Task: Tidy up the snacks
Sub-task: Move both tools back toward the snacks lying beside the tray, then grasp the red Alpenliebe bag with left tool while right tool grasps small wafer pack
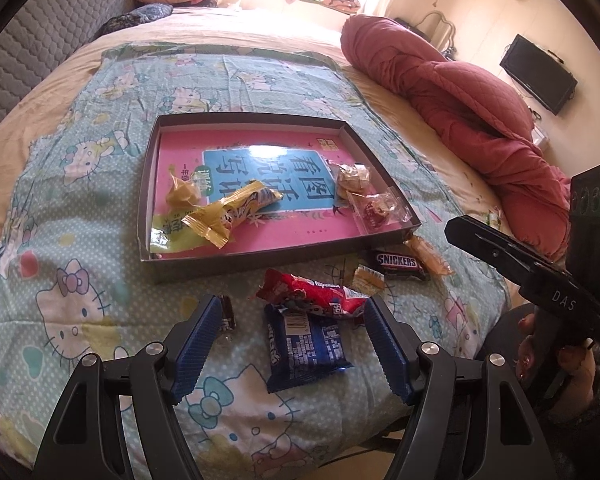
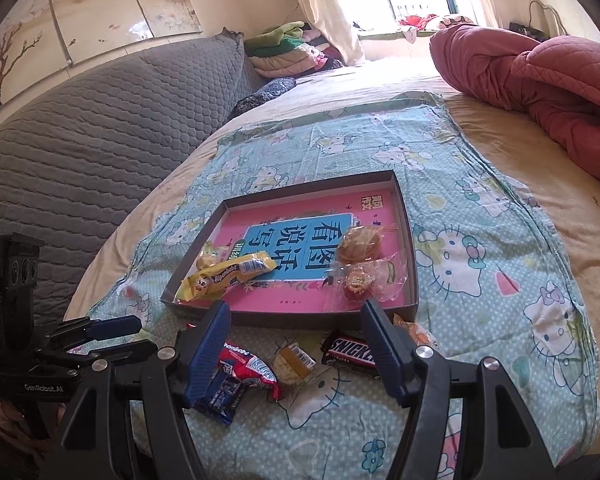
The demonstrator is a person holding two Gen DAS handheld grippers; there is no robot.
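Left tongs [image 1: 290, 340]: spread over blue packet [image 1: 306, 350]
Right tongs [image 2: 296, 350]: spread, empty
Tray [image 1: 284, 258]: holds yellow packet [image 1: 232, 210]
Snickers [image 1: 398, 265]: near tray, on bed

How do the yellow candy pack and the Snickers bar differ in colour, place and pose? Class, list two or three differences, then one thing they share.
Colour: the yellow candy pack is yellow; the Snickers bar is dark brown with white lettering.
Place: the yellow pack lies inside the shallow box; the Snickers lies outside it on the cartoon-cat cloth.
Pose: the yellow pack lies diagonally; the Snickers lies roughly along the box's front wall.
Shared: both are sealed wrapped snacks lying flat, untouched by either gripper.
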